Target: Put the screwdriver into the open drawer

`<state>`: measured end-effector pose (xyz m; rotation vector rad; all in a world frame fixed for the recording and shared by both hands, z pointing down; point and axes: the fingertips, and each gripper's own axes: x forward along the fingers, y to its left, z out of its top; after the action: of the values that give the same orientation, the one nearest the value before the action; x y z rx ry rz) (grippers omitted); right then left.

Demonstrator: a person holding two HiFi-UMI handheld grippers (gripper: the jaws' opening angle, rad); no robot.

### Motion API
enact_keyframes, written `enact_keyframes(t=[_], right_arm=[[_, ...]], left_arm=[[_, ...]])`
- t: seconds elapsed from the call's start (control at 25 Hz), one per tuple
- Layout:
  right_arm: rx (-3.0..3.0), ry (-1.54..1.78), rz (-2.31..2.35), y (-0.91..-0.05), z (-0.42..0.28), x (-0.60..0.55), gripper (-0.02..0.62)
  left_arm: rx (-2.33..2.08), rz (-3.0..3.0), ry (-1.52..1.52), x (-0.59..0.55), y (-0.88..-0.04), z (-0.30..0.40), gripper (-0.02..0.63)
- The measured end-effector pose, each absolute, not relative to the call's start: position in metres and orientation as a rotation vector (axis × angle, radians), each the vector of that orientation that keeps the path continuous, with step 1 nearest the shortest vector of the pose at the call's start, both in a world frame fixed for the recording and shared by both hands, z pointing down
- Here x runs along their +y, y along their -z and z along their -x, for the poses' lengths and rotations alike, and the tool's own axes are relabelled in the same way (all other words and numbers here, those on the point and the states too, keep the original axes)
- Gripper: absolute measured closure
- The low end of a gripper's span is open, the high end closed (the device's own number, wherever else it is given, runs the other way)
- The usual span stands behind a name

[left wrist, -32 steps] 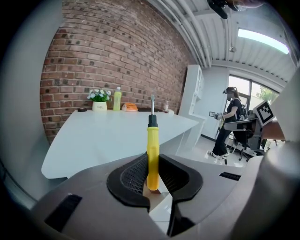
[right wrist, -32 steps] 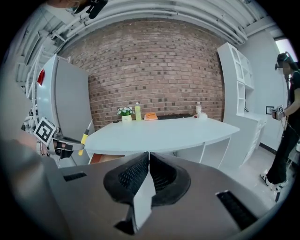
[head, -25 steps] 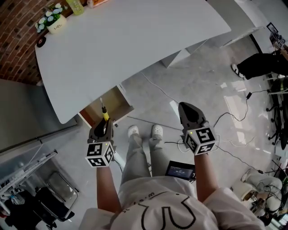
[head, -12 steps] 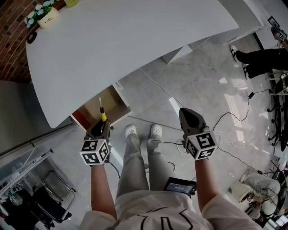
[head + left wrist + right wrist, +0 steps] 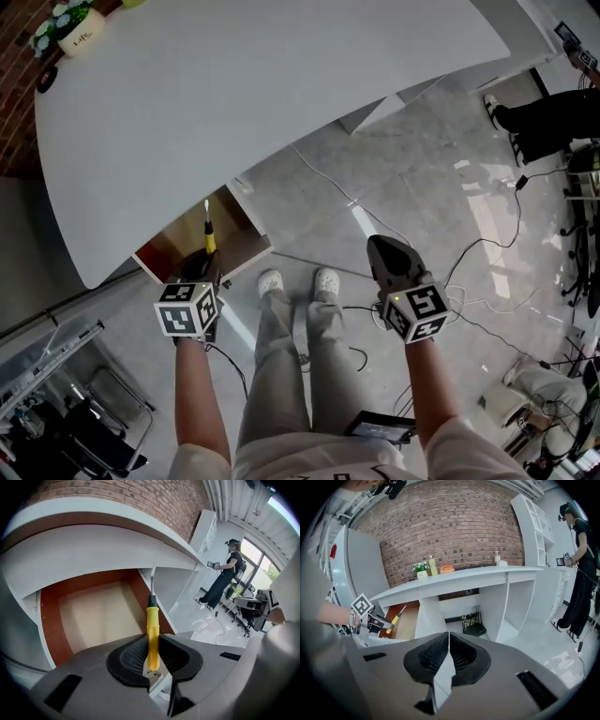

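Note:
A screwdriver with a yellow handle and a thin metal shaft is clamped by its handle in my left gripper, shaft pointing forward. It hangs over the front of the open drawer, which has a pale wood floor and red-brown sides. From above, the screwdriver points into the drawer under the white desk, with the left gripper just in front. My right gripper hangs over the floor to the right, shut with nothing in it. The right gripper view shows the screwdriver at far left.
The white desk top spans the upper picture, with a flower pot at its far corner. The person's shoes stand between the grippers. Cables trail over the grey floor. Another person stands at the right. A metal rack sits lower left.
Both grippers have sunk lower. The left one has carried the screwdriver down toward the drawer's front, still clamped. The right gripper stays shut.

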<state>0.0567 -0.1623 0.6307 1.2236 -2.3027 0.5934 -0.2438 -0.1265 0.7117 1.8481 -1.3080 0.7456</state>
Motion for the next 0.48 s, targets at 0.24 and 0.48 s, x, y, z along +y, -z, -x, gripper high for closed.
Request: enact_keyframes(t=[0.24, 0.48], right_arm=[[-2.276, -0.631, -1.248, -0.651, -0.059, -0.168, 0.575], [-2.268, -0.651, -1.231, -0.659, -0.055, -0.167, 0.575]], left_arm=[[-1.199, -1.778, -0.824, -0.137, -0.740, 0.248, 0.532], [-1.139, -1.723, -0.835, -0.152, -0.765, 0.248, 0.532]])
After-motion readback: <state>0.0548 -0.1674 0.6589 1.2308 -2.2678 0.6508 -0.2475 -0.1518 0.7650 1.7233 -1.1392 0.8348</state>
